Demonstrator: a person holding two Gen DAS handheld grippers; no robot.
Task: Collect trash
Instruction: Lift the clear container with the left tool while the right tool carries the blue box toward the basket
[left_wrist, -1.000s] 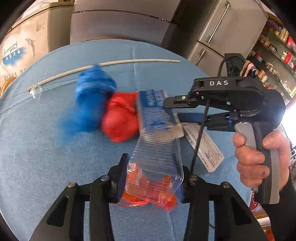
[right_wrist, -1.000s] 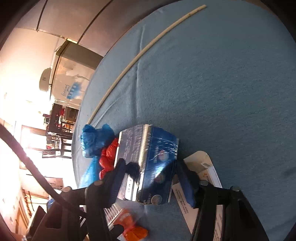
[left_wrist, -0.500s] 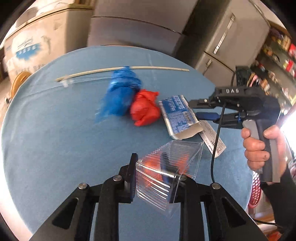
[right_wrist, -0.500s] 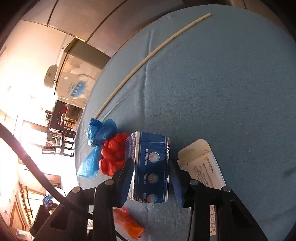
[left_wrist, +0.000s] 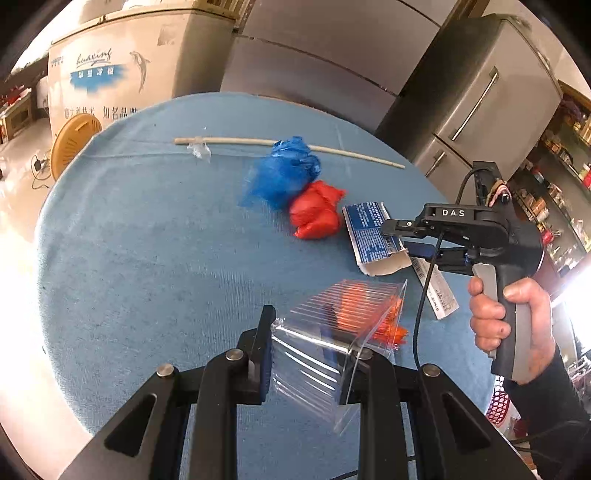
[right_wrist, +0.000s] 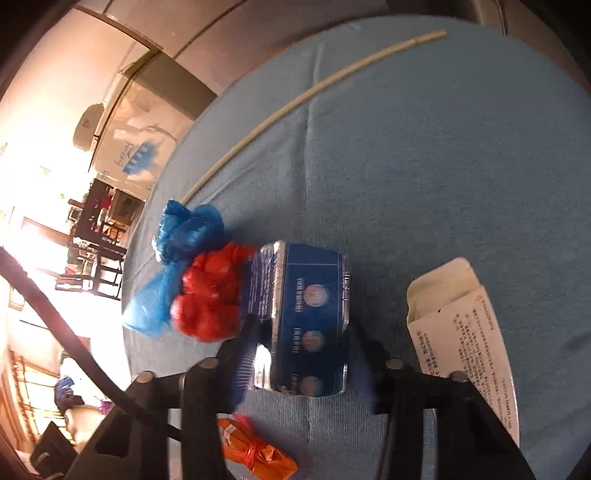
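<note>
My left gripper (left_wrist: 310, 350) is shut on a clear ribbed plastic tray (left_wrist: 325, 347) and holds it above the blue tablecloth (left_wrist: 147, 258). An orange wrapper (left_wrist: 391, 332) lies on the cloth behind the tray; it also shows in the right wrist view (right_wrist: 258, 454). My right gripper (right_wrist: 301, 332) is shut on a blue and silver box (right_wrist: 306, 325) lying on the cloth, seen from the side in the left wrist view (left_wrist: 373, 232). A red bag (right_wrist: 210, 295) and a blue bag (right_wrist: 181, 251) lie bunched just left of the box.
A white printed carton (right_wrist: 461, 332) lies right of the box. A long pale stick (left_wrist: 288, 146) lies across the far side of the round table. Steel fridges (left_wrist: 480, 92) and a white chest freezer (left_wrist: 122, 77) stand behind the table.
My left gripper has lifted the clear tray up and back from the trash pile. My right gripper has stayed closed on the blue box, which has turned flatter.
</note>
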